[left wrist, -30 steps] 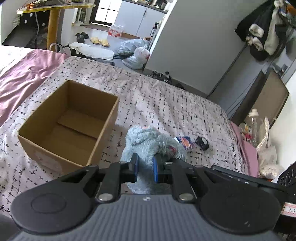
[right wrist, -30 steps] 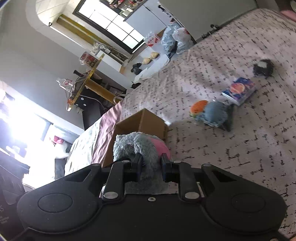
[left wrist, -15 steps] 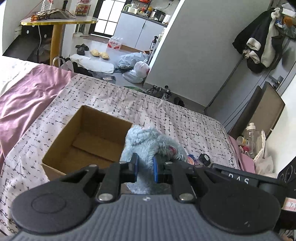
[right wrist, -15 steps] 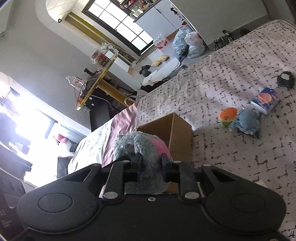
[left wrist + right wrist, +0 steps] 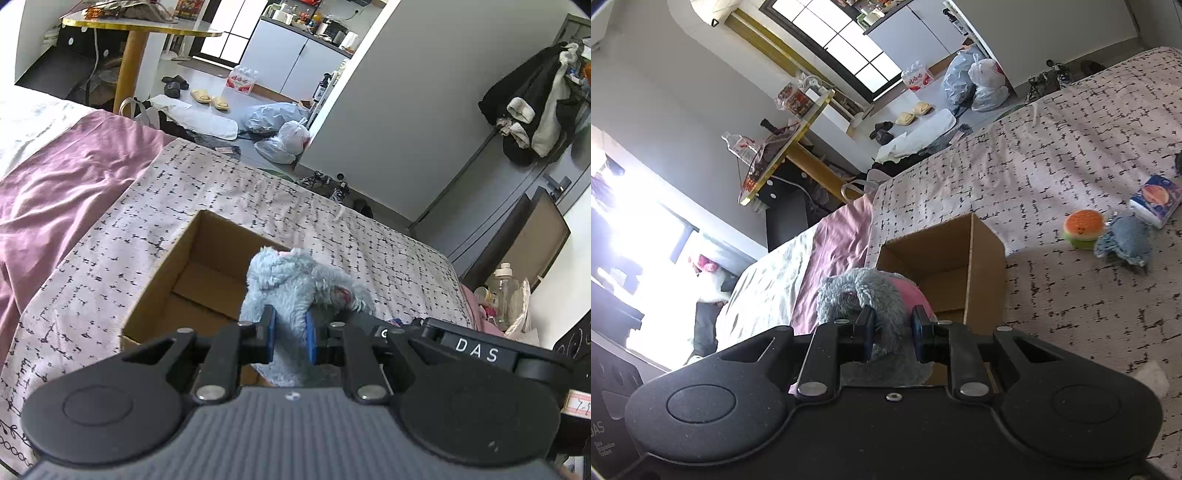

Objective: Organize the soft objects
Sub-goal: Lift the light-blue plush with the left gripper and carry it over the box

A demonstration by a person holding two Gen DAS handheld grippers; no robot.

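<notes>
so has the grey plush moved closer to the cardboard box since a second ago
Yes. The grey plush toy, clamped in both grippers, was beside the cardboard box in the left wrist view; now it hangs over the box's open top.

You can read "DAS" in white letters on the black bar [image 5: 476, 349] at the right of your left wrist view; other print is too small or cut off.
</notes>
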